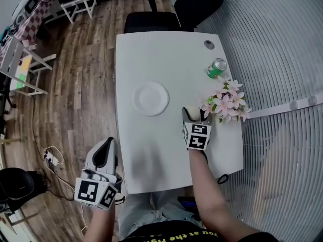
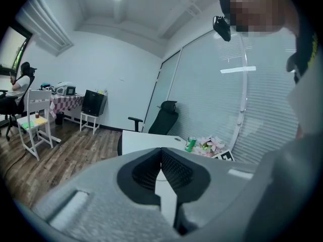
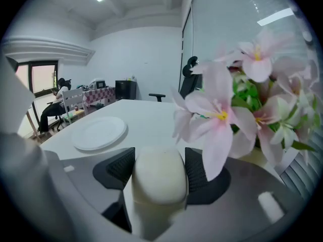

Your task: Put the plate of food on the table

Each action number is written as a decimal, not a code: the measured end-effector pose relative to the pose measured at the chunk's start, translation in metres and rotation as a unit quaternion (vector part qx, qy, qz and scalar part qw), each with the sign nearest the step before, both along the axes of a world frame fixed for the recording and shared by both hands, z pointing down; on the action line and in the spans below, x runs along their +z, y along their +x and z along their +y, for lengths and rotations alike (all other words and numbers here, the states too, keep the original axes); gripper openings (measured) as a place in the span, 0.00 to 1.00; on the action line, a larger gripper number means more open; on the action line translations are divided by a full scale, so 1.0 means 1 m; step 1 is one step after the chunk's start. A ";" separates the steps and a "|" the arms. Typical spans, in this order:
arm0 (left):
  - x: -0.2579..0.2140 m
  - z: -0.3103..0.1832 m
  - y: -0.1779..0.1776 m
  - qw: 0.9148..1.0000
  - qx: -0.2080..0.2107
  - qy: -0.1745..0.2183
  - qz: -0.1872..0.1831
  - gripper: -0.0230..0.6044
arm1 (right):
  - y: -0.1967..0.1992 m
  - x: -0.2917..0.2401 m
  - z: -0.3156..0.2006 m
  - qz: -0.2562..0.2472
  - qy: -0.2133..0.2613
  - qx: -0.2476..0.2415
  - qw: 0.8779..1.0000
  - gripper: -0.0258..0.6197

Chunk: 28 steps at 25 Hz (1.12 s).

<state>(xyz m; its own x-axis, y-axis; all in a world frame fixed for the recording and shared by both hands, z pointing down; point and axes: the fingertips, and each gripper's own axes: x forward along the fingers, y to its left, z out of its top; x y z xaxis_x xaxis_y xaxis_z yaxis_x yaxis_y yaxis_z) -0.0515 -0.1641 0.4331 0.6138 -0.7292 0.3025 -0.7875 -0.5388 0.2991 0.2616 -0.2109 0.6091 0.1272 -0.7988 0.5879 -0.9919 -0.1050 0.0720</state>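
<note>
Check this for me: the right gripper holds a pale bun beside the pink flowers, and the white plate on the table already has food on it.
One thing is wrong: the white plate is empty, as the head view shows. The rest stands: the right gripper holds a pale bun beside the pink flowers, and the plate sits on the table.
</note>
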 end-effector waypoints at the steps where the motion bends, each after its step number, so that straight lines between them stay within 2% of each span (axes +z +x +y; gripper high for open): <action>1: 0.000 -0.001 -0.001 1.000 -0.002 0.000 0.001 0.04 | -0.007 -0.002 -0.004 0.001 0.001 -0.010 1.000 0.53; 10: 0.003 -0.008 -0.014 1.000 -0.024 -0.001 0.014 0.04 | -0.050 -0.010 -0.034 -0.003 0.005 -0.056 0.998 0.53; 28: -0.004 -0.016 -0.053 0.997 -0.072 0.003 0.014 0.04 | -0.114 -0.053 -0.091 -0.014 0.043 -0.125 0.991 0.54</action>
